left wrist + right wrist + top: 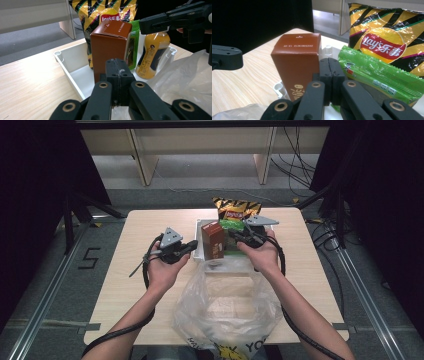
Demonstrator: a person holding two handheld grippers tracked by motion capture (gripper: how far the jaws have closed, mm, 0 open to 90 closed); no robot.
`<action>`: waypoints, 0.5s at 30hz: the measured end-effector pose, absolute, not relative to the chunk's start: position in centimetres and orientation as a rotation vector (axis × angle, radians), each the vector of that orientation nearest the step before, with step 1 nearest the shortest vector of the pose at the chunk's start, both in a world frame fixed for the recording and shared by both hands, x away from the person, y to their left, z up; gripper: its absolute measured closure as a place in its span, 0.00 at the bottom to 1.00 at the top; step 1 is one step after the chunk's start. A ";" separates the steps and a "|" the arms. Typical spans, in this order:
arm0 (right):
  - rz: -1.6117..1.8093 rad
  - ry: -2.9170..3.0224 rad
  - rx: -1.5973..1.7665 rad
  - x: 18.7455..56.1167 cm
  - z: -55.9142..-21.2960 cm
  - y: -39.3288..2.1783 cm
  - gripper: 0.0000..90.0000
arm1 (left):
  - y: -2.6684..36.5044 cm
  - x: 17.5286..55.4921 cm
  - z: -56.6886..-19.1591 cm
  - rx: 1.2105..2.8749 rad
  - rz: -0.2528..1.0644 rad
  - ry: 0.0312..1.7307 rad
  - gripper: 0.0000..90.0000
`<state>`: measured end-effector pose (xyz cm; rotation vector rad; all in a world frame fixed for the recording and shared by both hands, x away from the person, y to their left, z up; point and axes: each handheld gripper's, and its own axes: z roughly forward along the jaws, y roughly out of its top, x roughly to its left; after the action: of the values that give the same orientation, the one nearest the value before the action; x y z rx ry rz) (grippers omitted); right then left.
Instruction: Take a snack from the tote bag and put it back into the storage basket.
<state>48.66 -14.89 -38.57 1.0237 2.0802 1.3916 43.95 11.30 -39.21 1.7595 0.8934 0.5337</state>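
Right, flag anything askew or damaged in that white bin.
Nothing looks damaged or spilled. The brown carton, orange juice bottle, green packet and Lay's chip bag stand upright in the white bin.

The white tray (199, 251) is crowded: a brown carton (213, 240) stands upright at its left side, a green packet (232, 225) and a yellow crisp bag (235, 209) fill the back, and an orange bottle (150, 53) stands to the right of the carton. A clear plastic bag (225, 305) spreads across the near worktop (130, 270). Bare worktop lies open to the tray's left and right.
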 end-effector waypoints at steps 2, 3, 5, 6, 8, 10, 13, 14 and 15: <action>1.374 2.092 1.012 48.9 -38.6 -14.8 1.00 | 11.0 44.3 -39.3 1.765 0.534 0.897 0.99; 1.377 2.099 1.062 48.8 -38.6 -14.6 1.00 | 10.9 44.4 -39.3 1.768 0.535 0.902 0.99; 1.379 2.095 1.049 49.0 -38.7 -14.6 1.00 | 10.6 44.8 -39.4 1.772 0.539 0.909 0.99; 1.375 2.093 1.056 49.0 -38.7 -14.5 1.00 | 10.5 44.9 -39.4 1.775 0.542 0.911 0.99; 1.376 2.092 1.053 49.1 -38.9 -14.4 1.00 | 10.4 45.2 -39.5 1.780 0.542 0.917 0.99; 1.370 2.112 1.070 49.1 -39.0 -14.4 1.00 | 10.2 45.5 -39.6 1.783 0.543 0.927 0.99; 1.365 2.116 1.064 49.3 -39.1 -14.3 1.00 | 10.1 45.8 -39.7 1.785 0.542 0.939 0.99; 1.366 2.085 1.055 49.4 -39.3 -14.2 1.00 | 10.0 45.9 -39.8 1.785 0.542 0.941 0.99; 1.359 2.108 1.054 49.4 -39.2 -14.3 1.00 | 10.0 46.0 -39.8 1.790 0.543 0.944 0.99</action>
<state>49.38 -14.26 -39.20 1.0537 2.1078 1.3594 46.00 9.97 -39.83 1.7902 0.9436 0.5433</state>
